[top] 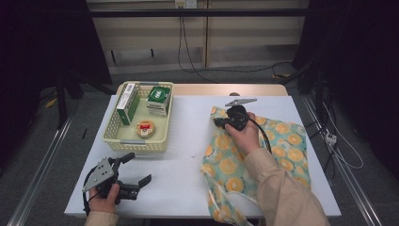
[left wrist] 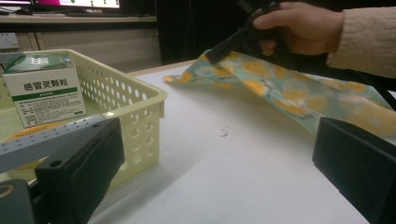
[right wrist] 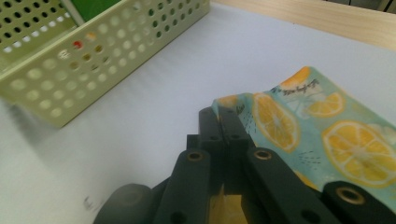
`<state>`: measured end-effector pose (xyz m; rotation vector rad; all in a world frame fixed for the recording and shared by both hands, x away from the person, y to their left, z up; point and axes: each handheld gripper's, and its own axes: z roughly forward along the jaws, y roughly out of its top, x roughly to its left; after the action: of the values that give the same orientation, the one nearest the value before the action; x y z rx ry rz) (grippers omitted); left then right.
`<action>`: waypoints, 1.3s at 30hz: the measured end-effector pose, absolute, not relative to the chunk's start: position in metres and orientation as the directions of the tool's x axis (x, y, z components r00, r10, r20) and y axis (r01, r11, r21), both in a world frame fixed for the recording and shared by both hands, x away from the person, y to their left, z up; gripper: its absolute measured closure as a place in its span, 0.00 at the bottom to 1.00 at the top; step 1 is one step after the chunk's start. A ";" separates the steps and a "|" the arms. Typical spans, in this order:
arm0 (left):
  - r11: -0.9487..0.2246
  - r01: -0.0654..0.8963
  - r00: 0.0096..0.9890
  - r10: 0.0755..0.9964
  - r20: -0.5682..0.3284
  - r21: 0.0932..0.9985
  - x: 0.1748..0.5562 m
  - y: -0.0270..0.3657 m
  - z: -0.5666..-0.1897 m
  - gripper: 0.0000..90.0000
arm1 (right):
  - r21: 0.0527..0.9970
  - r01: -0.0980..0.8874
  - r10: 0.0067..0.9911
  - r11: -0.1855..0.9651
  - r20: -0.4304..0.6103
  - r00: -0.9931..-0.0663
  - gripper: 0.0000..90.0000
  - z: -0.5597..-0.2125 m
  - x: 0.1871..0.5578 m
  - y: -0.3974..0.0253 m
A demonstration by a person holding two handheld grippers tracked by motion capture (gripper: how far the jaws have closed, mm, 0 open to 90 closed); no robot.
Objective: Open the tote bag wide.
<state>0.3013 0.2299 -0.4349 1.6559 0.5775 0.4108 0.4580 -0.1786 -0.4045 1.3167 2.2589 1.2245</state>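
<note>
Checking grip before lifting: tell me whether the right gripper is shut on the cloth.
Shut: the right gripper has its jaws together, pinching the lemon-print cloth at its corner.

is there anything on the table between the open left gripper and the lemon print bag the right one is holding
Nothing visible. Bare white table lies between the open left gripper and the lemon print bag, which the right gripper pinches at its corner. The basket sits beyond the left gripper, off that line.

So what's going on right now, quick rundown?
Right gripper shut on lemon-print cloth at its far corner. Left gripper open, near front table edge. Yellow basket with boxes sits left, apart from the cloth.
</note>
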 end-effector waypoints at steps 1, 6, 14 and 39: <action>-0.107 0.141 0.812 0.581 -0.054 0.984 0.301 0.229 -0.435 0.02 | 0.770 0.593 0.817 0.235 0.174 -0.550 1.00 -0.406 0.465 -0.178; -0.129 0.143 0.815 0.579 -0.043 0.981 0.304 0.224 -0.436 0.02 | 0.775 0.599 0.841 0.202 0.175 -0.511 1.00 -0.409 0.503 -0.172; -0.124 0.144 0.824 0.564 -0.049 0.982 0.306 0.220 -0.436 0.02 | 0.792 0.594 0.878 0.138 0.180 -0.444 0.99 -0.409 0.537 -0.173; -0.144 0.149 0.826 0.562 -0.043 0.978 0.302 0.215 -0.436 0.02 | 0.771 0.481 0.683 0.417 0.082 -0.725 0.44 -0.398 0.373 -0.207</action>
<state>0.3015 0.2155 -0.4363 1.7026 0.5568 0.3923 0.3734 -0.2072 -0.3980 1.0193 2.4288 1.2003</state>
